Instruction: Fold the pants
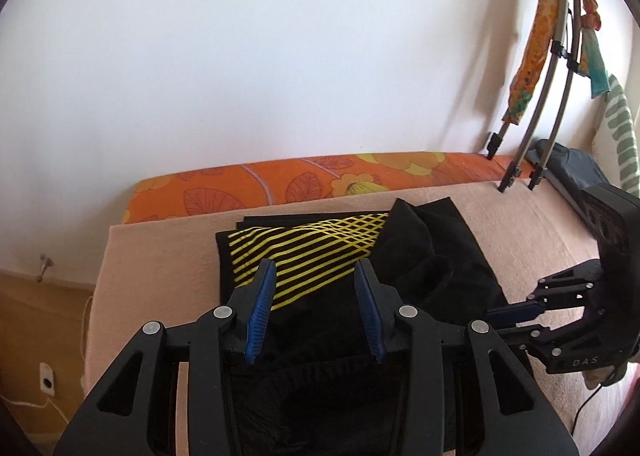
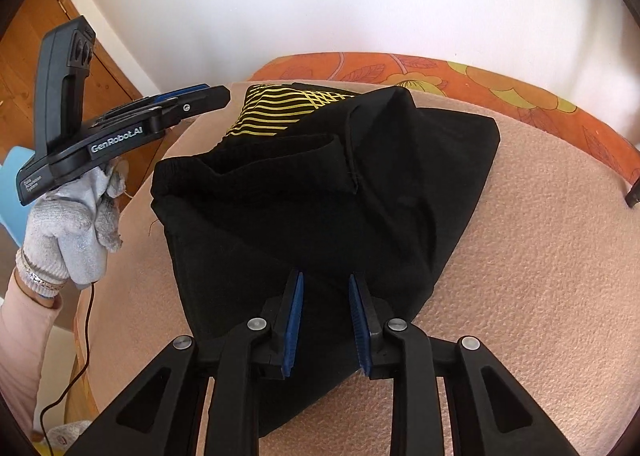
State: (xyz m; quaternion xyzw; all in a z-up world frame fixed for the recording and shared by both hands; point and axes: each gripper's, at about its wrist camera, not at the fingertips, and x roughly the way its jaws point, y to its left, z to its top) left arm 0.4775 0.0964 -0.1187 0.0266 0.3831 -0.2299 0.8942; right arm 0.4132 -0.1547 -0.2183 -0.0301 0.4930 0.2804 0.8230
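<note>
Pants (image 2: 320, 191), black and thick, lie in a loose heap on the bed (image 2: 520, 276), which is covered with a peach blanket; the waistband end faces the left side and the cloth is bunched with several soft ridges. Under the far part of the pants there is a folded black garment with yellow stripes (image 1: 308, 252), flat on the same blanket. The left gripper (image 1: 316, 308) is held above the near part of the pants with its blue pads (image 1: 262, 308) wide apart — nothing is between them, and it holds nothing. The right gripper (image 2: 326, 320) stands low over the near edge of the pants, its jaws also apart but less wide, and black cloth shows in the gap; I cannot tell if the pads touch the fabric. In the right wrist view a hand in a grey knitted glove (image 2: 72, 232) carries the left gripper at the left side of the bed. Behind the blanket an orange flowered sheet (image 1: 304, 179) runs along the white wall (image 1: 280, 47). At the far right corner a metal drying rack (image 1: 548, 95) leans on the wall with coloured cloths on it.
</note>
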